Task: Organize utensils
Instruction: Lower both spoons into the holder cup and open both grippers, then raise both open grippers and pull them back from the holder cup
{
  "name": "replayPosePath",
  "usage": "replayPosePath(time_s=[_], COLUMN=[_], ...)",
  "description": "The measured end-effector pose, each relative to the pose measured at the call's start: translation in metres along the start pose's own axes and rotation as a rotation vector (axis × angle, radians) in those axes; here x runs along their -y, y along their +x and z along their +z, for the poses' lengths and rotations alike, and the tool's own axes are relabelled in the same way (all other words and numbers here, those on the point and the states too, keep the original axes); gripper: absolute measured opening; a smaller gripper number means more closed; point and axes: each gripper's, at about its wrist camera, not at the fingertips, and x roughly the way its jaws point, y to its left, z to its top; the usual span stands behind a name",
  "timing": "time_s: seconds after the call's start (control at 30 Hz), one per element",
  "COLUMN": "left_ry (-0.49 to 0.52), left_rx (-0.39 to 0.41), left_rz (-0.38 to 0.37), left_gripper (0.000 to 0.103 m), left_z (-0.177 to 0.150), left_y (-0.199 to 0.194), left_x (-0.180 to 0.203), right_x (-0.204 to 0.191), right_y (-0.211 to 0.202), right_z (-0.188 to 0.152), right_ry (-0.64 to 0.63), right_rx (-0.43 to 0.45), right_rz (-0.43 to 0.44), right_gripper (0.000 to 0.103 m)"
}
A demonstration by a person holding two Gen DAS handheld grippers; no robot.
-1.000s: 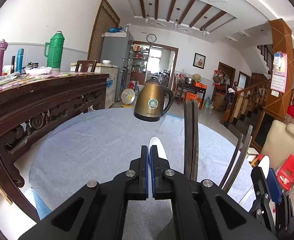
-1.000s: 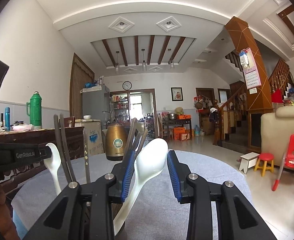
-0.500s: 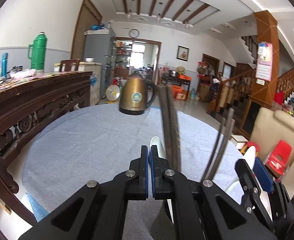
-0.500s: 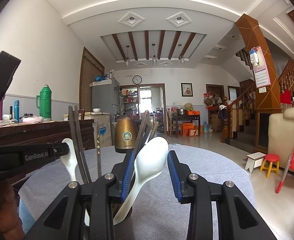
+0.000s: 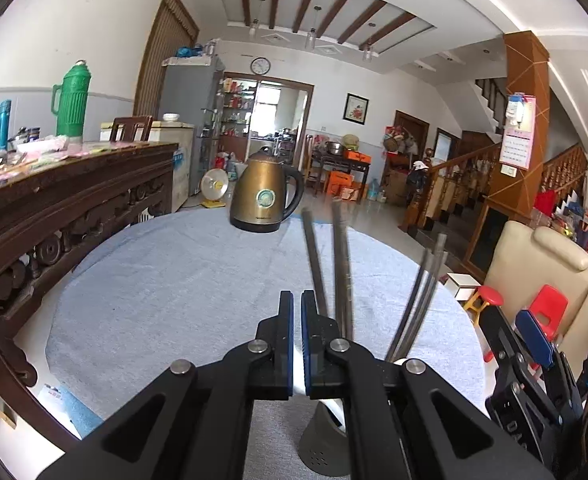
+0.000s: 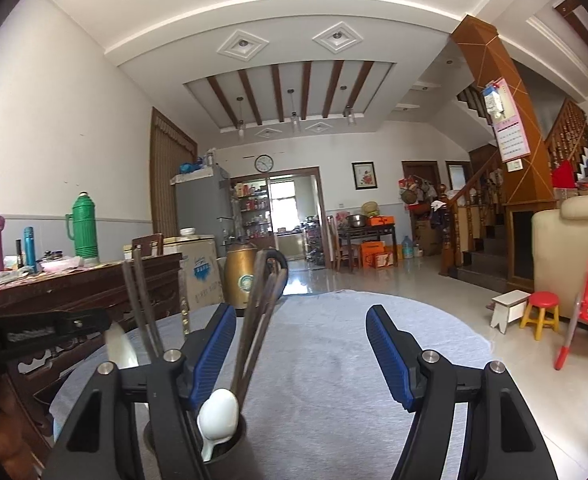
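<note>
1. our left gripper [image 5: 297, 340] has its blue pads pressed together; a sliver of white shows in the slit between them, most likely the handle of a second white spoon [image 6: 120, 346] that the right wrist view shows beside this gripper, though we cannot tell for sure that it is pinched. we hold low over the holder so that whatever we carry can go straight down.
2. just right of those pads, dark chopsticks [image 5: 330, 264] stand up out of the grey utensil holder [image 5: 324, 446], which rests on the table's pale blue cloth [image 5: 174, 280]. they lean apart because the cup is wide and only props them at the rim.
3. further right, another pair of chopsticks [image 5: 422, 292] tilts outward from the same cup, so sorting looks well along.
4. in the right wrist view, a white spoon [image 6: 218, 410] sits bowl-up inside the holder, beside chopstick shafts, free of any grip.
5. our right gripper [image 6: 301, 344] has just been opening and now stands wide, nothing between its pads; we judge this is the release that leaves the spoon in the cup.
6. at the far edge of the table the brass kettle [image 5: 265, 196] stands well apart, out of our way.
</note>
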Motion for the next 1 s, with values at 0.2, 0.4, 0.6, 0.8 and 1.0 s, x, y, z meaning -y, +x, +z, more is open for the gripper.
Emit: replayPosePath(time_s=[0.2, 0.4, 0.6, 0.8, 1.0], left_ry=[-0.008, 0.029, 0.06, 0.097, 0.121], left_rx=[-0.006, -0.024, -0.063, -0.092, -0.12], left_rz=[0.009, 0.069, 0.137, 0.206, 0.226], left_gripper=[0.037, 0.076, 0.08, 0.082, 0.082], left_z=[0.003, 0.006, 0.009, 0.009, 0.006], left_y=[-0.011, -0.026, -0.034, -0.038, -0.037], left_x=[-0.002, 0.001, 0.004, 0.004, 0.003], right_x=[0.005, -0.001, -0.001, 0.0, -0.006], right_y=[-0.01, -0.019, -0.032, -0.04, -0.045], right_z=[0.012, 0.023, 0.034, 0.044, 0.044], right_ry=[-0.01, -0.051, -0.062, -0.053, -0.087], right_rx=[0.008, -0.021, -0.019, -0.043, -0.078], right_rz=[-0.016, -0.02, -0.037, -0.042, -0.034], right_gripper=[0.071, 0.075, 0.081, 0.084, 0.085])
